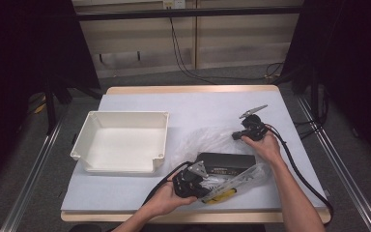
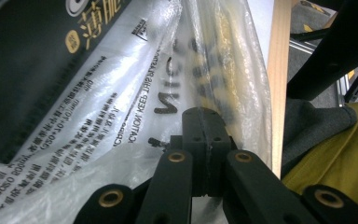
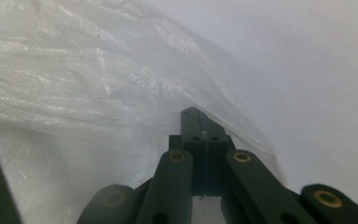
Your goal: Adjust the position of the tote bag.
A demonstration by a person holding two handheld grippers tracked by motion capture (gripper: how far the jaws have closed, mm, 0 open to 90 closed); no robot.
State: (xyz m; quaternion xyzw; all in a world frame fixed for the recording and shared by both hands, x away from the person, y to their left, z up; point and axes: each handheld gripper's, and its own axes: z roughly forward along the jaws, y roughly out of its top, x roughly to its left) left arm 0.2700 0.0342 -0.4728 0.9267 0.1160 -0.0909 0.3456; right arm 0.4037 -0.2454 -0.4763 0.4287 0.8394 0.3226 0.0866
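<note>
both grippers, left [image 2: 204,122] and right [image 3: 198,122], pinch the bag [image 1: 212,140] film, jaws together; thin film could tear or slip; the box [image 1: 224,164] might slide out.

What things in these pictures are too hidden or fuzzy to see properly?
- Yellow thing inside the plastic bag: high view, crinkled plastic blurs it.
- Black box: left gripper view, cut off by the edge, bag covers part.
- Box label: high view, print too small.
- Bag's contents: right gripper view, cloudy plastic hides them.
</note>
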